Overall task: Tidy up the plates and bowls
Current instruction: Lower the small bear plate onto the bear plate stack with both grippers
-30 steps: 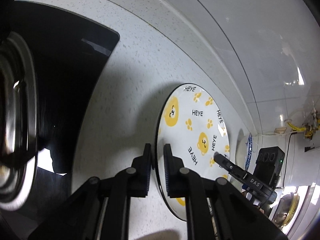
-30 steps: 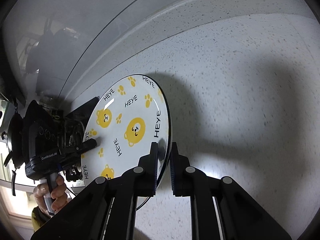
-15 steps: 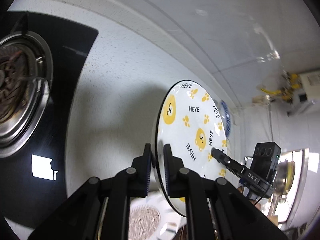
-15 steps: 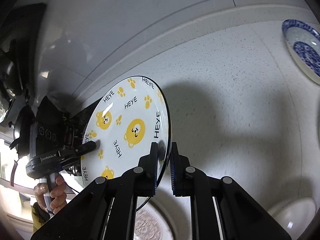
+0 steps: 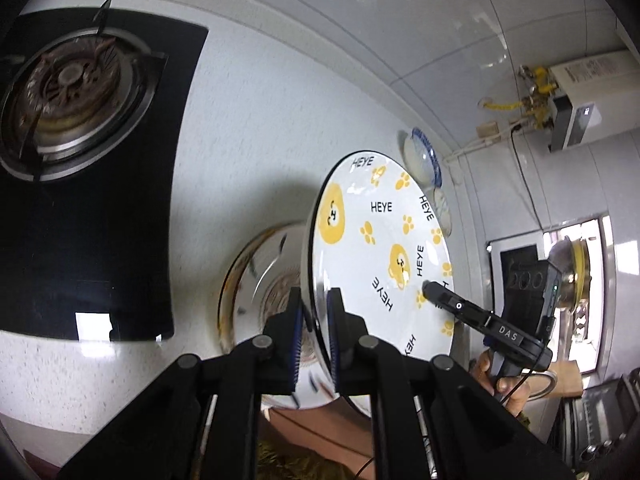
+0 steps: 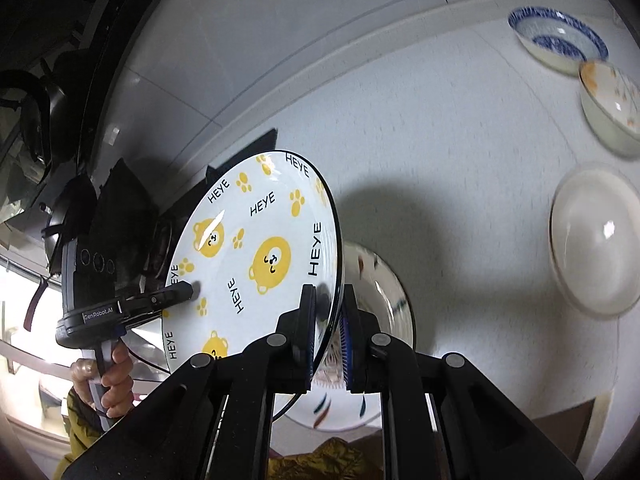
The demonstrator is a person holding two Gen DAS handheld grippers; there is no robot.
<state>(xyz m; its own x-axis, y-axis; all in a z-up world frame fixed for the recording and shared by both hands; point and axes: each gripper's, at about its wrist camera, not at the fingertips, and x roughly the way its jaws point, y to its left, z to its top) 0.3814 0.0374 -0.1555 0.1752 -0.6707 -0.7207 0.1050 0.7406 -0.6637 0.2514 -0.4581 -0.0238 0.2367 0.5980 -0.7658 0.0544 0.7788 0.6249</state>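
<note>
both grippers pinch the bear plate above the worktop

you hold the bear plate (image 5: 380,248) in the air over the speckled worktop (image 6: 460,128), tilted on edge. your left gripper (image 5: 312,316) is clenched on its near rim, and your right gripper (image 6: 326,320) is clenched on the opposite rim. under the bear plate lies a patterned plate (image 6: 384,292). beyond the bear plate, toward the wall, sit a blue-rimmed bowl (image 6: 558,40), an orange-marked bowl (image 6: 612,108) and a plain white bowl (image 6: 596,244). the gas hob (image 5: 80,92) lies off the bear plate's left side
</note>
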